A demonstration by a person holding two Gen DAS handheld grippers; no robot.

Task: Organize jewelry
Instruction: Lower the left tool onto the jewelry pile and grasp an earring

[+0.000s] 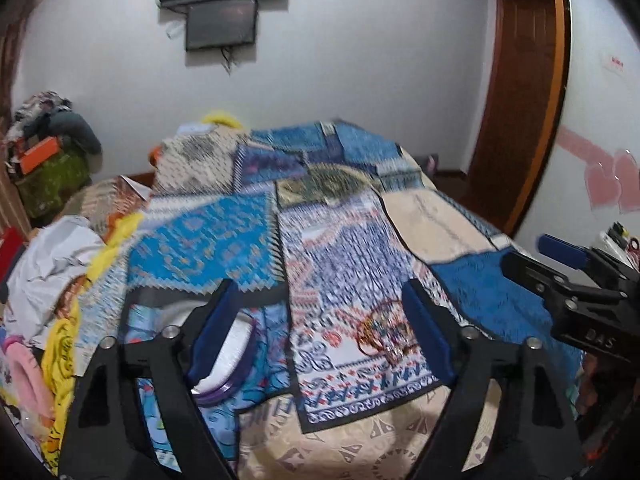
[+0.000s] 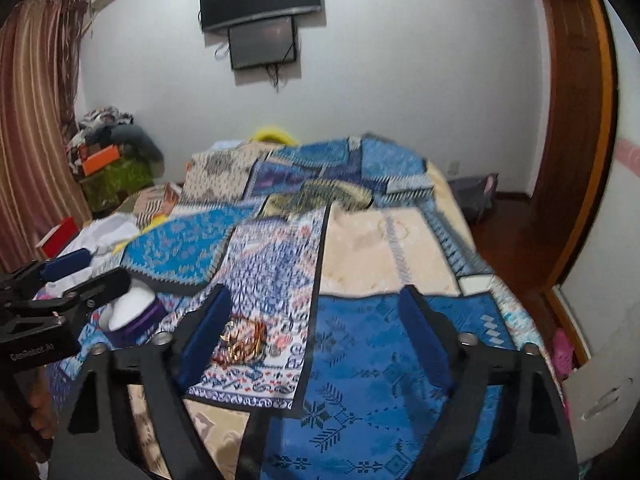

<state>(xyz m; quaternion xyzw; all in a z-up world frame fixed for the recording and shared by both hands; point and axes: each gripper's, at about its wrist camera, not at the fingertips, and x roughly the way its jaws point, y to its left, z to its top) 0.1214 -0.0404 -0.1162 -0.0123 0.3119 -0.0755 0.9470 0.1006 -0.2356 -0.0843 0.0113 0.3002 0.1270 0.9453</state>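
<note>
A tangled pile of gold and red jewelry [image 1: 384, 336] lies on a patterned cloth on the bed, just inside my left gripper's right finger. It also shows in the right wrist view [image 2: 242, 338] beside my right gripper's left finger. A round white box with a purple rim [image 1: 230, 360] sits by my left gripper's left finger; it also shows in the right wrist view [image 2: 134, 314]. My left gripper [image 1: 316, 300] is open and empty above the cloth. My right gripper [image 2: 316, 304] is open and empty, to the right of the jewelry.
The bed [image 2: 384, 240] is covered with several overlapping patterned blue and cream cloths. Crumpled white and yellow fabric [image 1: 56, 264] lies at the left. A clothes pile [image 2: 112, 148] stands by the far wall. A wooden door frame [image 2: 576, 160] is at the right.
</note>
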